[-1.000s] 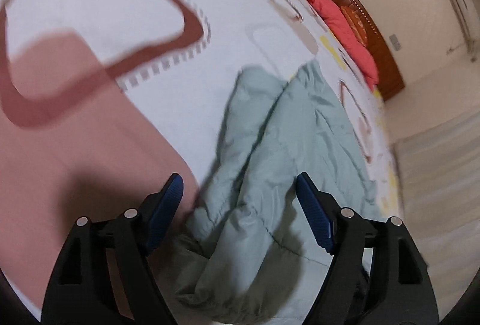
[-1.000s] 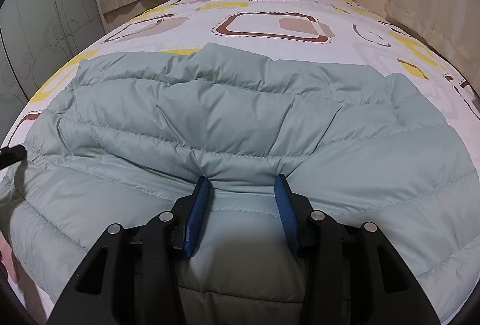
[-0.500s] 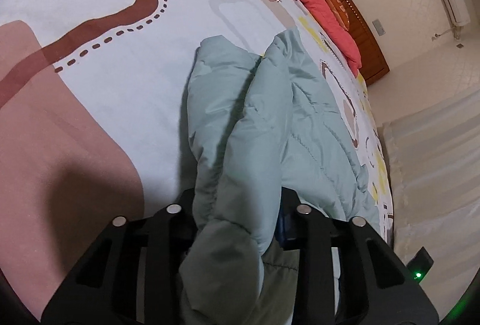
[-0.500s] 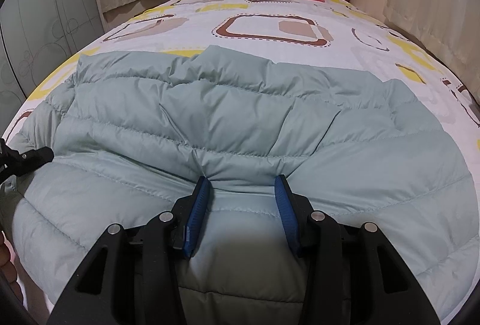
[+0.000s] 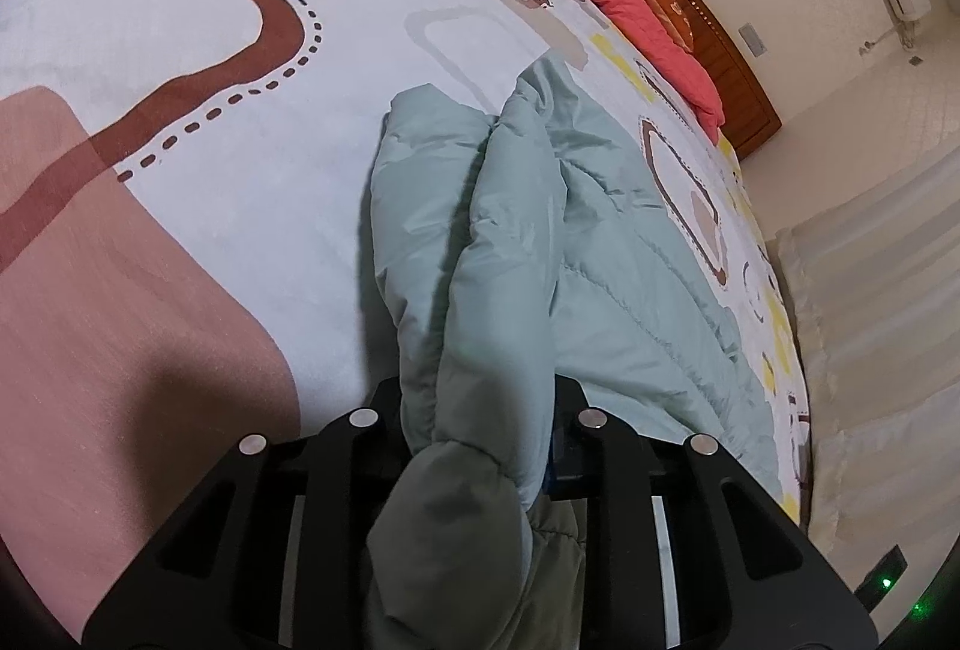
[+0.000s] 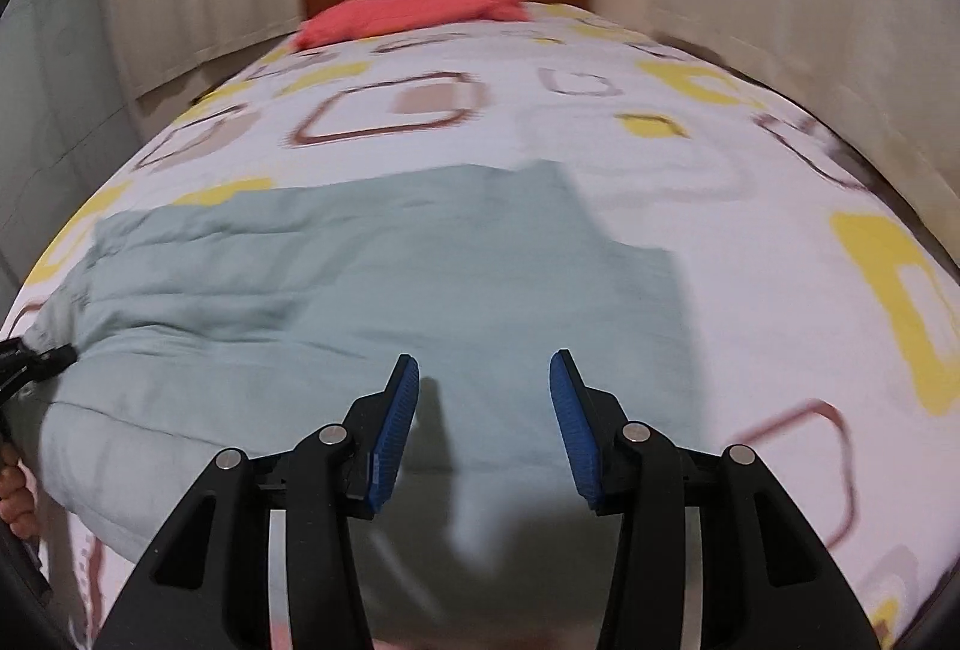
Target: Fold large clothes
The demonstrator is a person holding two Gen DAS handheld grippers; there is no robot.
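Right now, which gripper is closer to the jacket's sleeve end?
Left. The left gripper is closing its fingers around the sleeve end of the pale green jacket. The right gripper hovers over the jacket body, holding nothing.

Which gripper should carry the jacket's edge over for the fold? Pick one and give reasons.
Left. The left gripper is closing on a bunched fold of the green jacket, with fabric already between its jaws. The right gripper hangs over the jacket with open jaws and nothing pinched between its pads.
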